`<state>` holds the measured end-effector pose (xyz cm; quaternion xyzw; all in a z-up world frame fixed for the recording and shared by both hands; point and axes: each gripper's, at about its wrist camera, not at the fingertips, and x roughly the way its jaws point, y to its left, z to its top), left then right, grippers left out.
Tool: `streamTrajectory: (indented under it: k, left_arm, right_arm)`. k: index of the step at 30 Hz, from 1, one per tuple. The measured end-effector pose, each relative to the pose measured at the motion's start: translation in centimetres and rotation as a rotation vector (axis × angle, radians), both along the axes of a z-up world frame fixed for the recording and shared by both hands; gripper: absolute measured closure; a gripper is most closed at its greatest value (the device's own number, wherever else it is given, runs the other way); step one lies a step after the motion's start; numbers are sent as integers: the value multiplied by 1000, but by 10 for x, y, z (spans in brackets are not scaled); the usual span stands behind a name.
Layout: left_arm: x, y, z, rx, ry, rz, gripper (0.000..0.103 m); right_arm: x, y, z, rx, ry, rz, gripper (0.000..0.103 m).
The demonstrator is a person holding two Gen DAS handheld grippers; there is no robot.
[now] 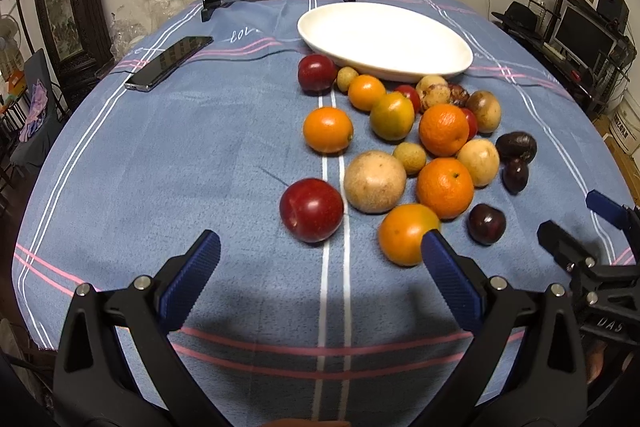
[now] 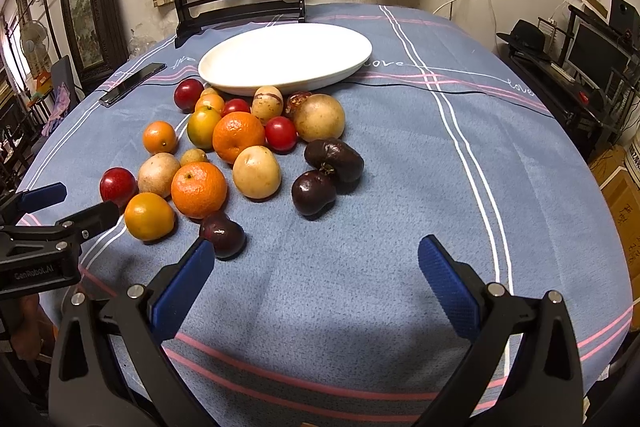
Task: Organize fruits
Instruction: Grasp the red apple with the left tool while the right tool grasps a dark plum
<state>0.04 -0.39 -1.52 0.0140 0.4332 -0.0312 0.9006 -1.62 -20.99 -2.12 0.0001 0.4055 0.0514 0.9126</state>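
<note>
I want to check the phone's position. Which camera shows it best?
The left wrist view: the phone lies large and unobstructed on the tablecloth, left of the white plate. The right wrist view shows it only small and foreshortened near the far left edge.

So my left claw (image 1: 320,255) is hanging wide open over the blue striped tablecloth (image 1: 180,155), nothing between the fingers. Taking the white oval plate (image 1: 384,39) as the landmark: it's bare, and the whole pile of fruit (image 1: 404,147) sits on the cloth just on the near side of it. A dark red plum (image 1: 317,73) is right beside its near-left rim. Closest to me, well apart from the plate, are a big red plum (image 1: 311,209) and an orange-yellow citrus (image 1: 406,234) partly behind my right finger. A black phone (image 1: 170,62) lies left of the plate. My other claw (image 1: 580,227) pokes in, far right of it, looks open too
</note>
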Motion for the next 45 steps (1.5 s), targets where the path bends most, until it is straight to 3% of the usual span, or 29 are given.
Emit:
streamTrajectory:
  k: [7, 15, 19, 20, 23, 24, 25, 33, 43, 45]
  left_arm:
    - [4, 17, -20, 27, 24, -2, 2]
    - [23, 35, -27, -3, 44, -15, 4]
    - [36, 37, -31, -62, 71, -47, 24]
    - [36, 35, -31, -55, 68, -47, 24]
    - [36, 27, -31, -37, 45, -91, 47]
    - [36, 24, -30, -49, 39, -115, 62]
    - [36, 23, -30, -55, 40, -123, 64]
    - [36, 23, -31, -67, 20, -144, 65]
    - [39, 23, -31, -87, 25, -138, 65]
    - [40, 23, -31, -90, 25, -137, 65]
  right_arm:
    - [2, 0, -8, 12, 16, 21, 1]
    - [5, 0, -9, 53, 9, 70, 1]
    - [4, 4, -10, 12, -2, 104, 1]
    - [4, 4, -9, 9, -1, 111, 1]
    - [4, 5, -9, 8, 3, 132, 1]
    - [5, 6, -9, 8, 6, 142, 1]
    - [4, 9, -9, 10, 7, 159, 2]
    - [12, 29, -15, 12, 74, 252, 43]
    - [33, 48, -21, -16, 110, 261, 56]
    - [33, 50, -20, -12, 103, 276, 73]
